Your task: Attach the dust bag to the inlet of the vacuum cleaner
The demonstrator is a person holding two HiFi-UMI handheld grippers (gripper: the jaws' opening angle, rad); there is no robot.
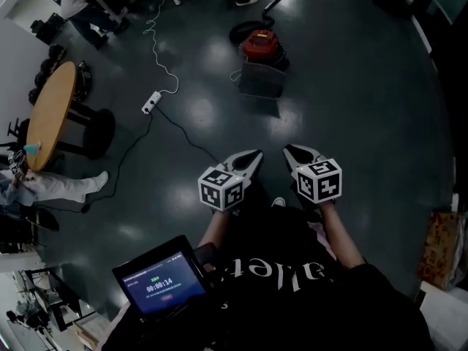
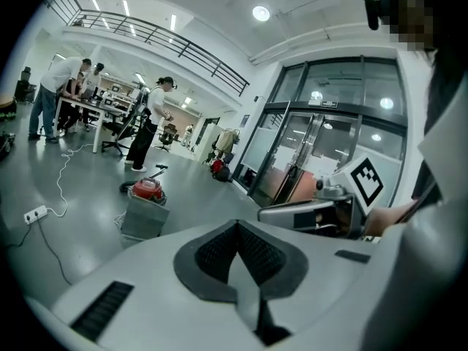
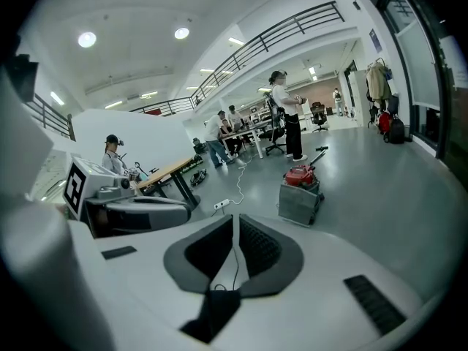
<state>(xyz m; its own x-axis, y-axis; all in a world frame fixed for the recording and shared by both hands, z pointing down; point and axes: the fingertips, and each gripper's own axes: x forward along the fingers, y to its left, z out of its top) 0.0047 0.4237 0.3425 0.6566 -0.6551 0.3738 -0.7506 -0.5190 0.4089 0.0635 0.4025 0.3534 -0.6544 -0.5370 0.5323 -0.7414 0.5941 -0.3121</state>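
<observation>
A red vacuum cleaner [image 1: 261, 44] stands on the grey floor some way ahead, with a grey dust bag [image 1: 261, 80] upright on its near side. The vacuum cleaner [image 2: 147, 189] and the dust bag [image 2: 144, 219] also show in the left gripper view. In the right gripper view the vacuum cleaner [image 3: 300, 175] sits behind the dust bag [image 3: 297, 203]. My left gripper [image 1: 255, 154] and my right gripper [image 1: 288, 150] are held side by side, well short of the bag. Both are shut with nothing between their pads.
A white power strip [image 1: 151, 102] and its cables lie on the floor to the left. A round wooden table [image 1: 50, 112] stands at the far left. People stand at desks in the background [image 2: 153, 122]. A cardboard box [image 1: 441, 247] is at the right edge.
</observation>
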